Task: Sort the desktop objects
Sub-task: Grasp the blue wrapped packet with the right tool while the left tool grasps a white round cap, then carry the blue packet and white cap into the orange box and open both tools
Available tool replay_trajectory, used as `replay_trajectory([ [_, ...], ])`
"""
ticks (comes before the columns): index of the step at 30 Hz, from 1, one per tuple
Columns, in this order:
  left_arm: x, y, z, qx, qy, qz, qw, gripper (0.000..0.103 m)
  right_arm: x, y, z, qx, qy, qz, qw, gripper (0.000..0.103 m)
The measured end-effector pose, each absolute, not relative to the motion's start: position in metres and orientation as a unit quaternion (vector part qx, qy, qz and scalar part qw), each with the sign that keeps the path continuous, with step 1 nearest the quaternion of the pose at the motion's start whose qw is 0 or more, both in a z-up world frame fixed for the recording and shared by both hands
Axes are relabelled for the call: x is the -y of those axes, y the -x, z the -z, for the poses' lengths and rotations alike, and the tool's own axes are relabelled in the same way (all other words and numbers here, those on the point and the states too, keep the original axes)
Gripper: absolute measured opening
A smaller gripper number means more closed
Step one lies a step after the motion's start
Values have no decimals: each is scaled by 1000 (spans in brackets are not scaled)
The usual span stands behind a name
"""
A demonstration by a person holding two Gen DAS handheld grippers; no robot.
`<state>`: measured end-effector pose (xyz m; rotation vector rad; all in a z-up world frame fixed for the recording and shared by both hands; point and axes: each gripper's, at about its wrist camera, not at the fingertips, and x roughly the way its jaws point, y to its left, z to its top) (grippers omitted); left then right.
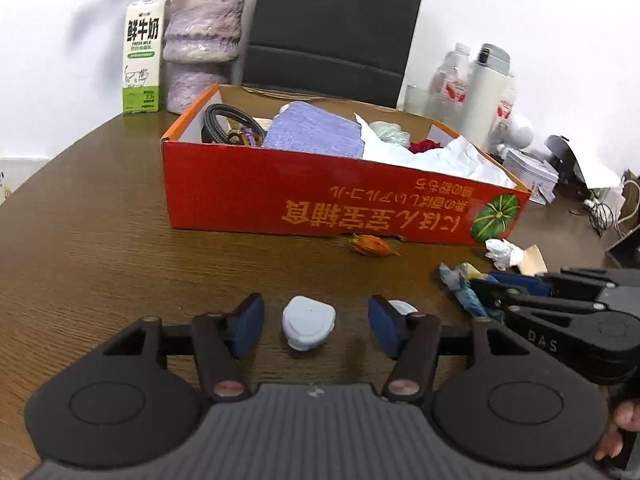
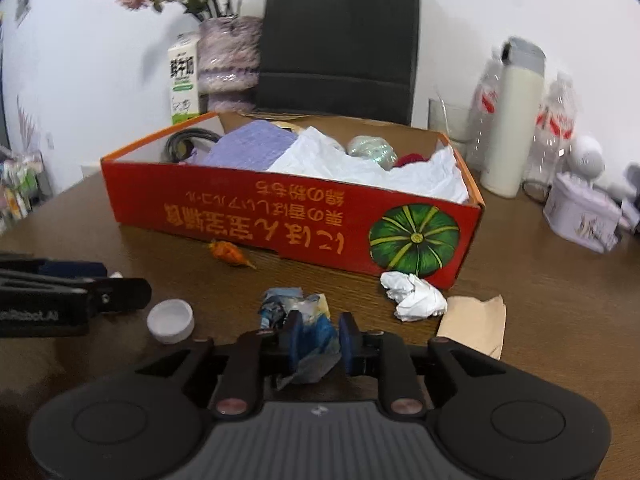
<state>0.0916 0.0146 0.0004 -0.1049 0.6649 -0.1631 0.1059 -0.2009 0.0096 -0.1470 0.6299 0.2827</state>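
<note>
1 milk carton [image 1: 143, 53] far left on counter [image 1: 100, 248], beside 1 purple vase [image 1: 202, 40]. Left gripper [image 1: 316, 325]: jaws wide, w/ 1 pale blue cap-like piece [image 1: 308, 327] between them, not touching either pad. 1 white bottle cap [image 2: 170, 321] just right of it. 1 red box [image 2: 288, 216] mid-counter, packed w/ cloth, paper, cable. 1 orange wrapper [image 2: 230, 253] in front of box. Right gripper [image 2: 319, 339]: jaws narrow, clamped on 1 crumpled blue wrapper [image 2: 308, 332]. Then 1 white tissue wad [image 2: 414, 295], 1 tan paper scrap [image 2: 474, 326]. Far right: 1 white flask [image 2: 508, 120], 2 clear bottles, 1 lilac tin [image 2: 580, 216].
</note>
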Motion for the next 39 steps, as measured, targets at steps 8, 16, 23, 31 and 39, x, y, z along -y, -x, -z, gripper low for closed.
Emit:
replay_trajectory([
  [8,-15,-90,-4,-327,45,77,941,28,192,-102,-11,-308,92,-146,936,5],
  [16,-32,-58,-33,-293,86,67,950,28,193,-69,-30,-255,74,-129,955,4],
  [23,-58,-27,-100,-257,122,123,951,28,194,-4,-63,-210,75,-126,967,4],
  [31,-55,-162,-147,-256,25,99,961,28,207,-100,-144,-207,5,-162,965,4],
  [39,-57,-295,-73,-379,63,72,920,44,211,-265,-111,-307,-31,-95,946,5],
])
